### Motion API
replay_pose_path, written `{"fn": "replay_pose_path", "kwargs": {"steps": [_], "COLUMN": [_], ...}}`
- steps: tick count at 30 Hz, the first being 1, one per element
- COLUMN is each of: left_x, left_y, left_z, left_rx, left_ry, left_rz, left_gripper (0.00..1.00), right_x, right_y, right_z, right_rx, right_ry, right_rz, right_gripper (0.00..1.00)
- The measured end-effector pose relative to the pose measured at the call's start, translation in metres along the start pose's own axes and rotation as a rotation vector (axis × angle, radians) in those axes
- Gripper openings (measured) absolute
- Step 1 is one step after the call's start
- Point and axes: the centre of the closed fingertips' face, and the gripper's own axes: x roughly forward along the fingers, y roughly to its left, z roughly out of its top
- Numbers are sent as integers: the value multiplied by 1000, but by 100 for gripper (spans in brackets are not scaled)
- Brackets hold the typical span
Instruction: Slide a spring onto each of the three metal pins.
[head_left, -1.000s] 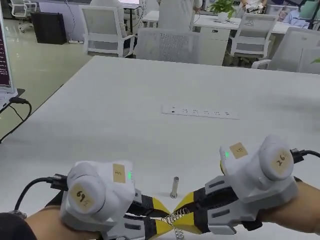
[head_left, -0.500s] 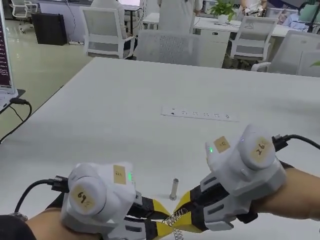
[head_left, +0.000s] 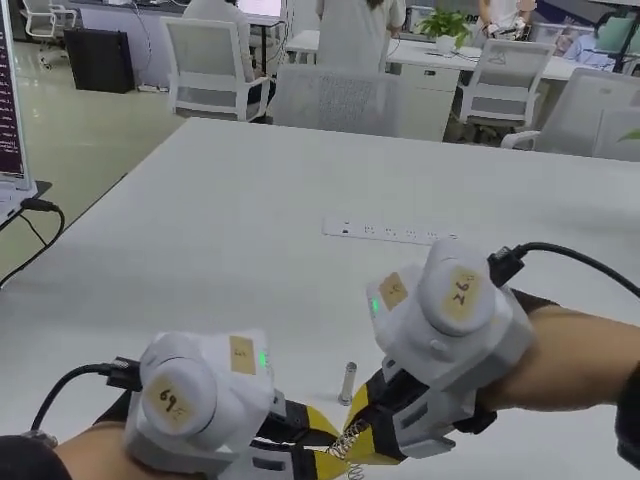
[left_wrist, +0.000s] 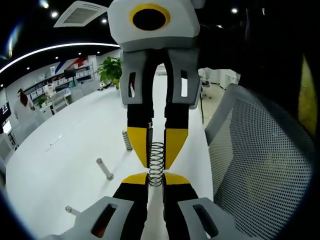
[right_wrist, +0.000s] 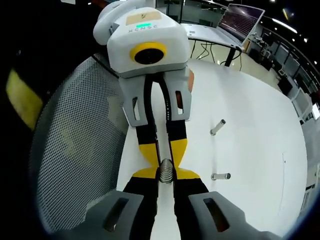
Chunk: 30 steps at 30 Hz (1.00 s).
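Observation:
A small steel spring (head_left: 345, 442) hangs between both grippers just above the white table's near edge. My left gripper (head_left: 318, 442) is shut on one end of the spring (left_wrist: 156, 166). My right gripper (head_left: 366, 432) is shut on the other end, which faces the camera in the right gripper view (right_wrist: 166, 170). The yellow tips of the two grippers nearly meet. One upright metal pin (head_left: 348, 383) stands just beyond the jaws. Several pins stand on the table: (left_wrist: 105, 169), (left_wrist: 72, 210) and a ribbed-looking one (left_wrist: 127, 140). Two pins (right_wrist: 217, 127), (right_wrist: 220, 176) lie to the right of the left gripper (right_wrist: 162, 150).
A flush power strip (head_left: 395, 230) sits mid-table. White and grey chairs (head_left: 335, 95) line the far edge. A black cable (head_left: 40, 210) runs off the left side. A grey mesh chair back (left_wrist: 260, 165) stands right beside the table's near edge.
My right gripper has shifted left and rolled upward, its body now higher over the table. The spring stays pinched between both grippers. The left gripper has barely moved.

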Motion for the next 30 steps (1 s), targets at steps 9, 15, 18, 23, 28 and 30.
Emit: {"fn": "replay_pose_path", "kwargs": {"steps": [9, 15, 18, 23, 28, 30], "left_x": [0, -2, -2, -2, -7, -8], "left_y": [0, 2, 3, 3, 6, 8], "left_z": [1, -1, 0, -3, -4, -5], "left_rx": [-2, -18, -28, -39, -60, -69], "left_ry": [-7, -5, -11, -4, -11, -12], "left_rz": [-2, 8, 10, 11, 17, 23], "left_gripper": [3, 5, 8, 10, 15, 17], "right_x": [1, 4, 5, 3, 0, 0], "right_y": [1, 1, 1, 0, -3, -3], "right_z": [1, 1, -1, -4, -7, -8], "right_rx": [-51, -52, -50, -42, -30, -26], "right_ry": [94, 99, 101, 104, 105, 106], "right_rz": [36, 44, 46, 43, 38, 39], "right_gripper": [8, 8, 8, 8, 8, 8]}}
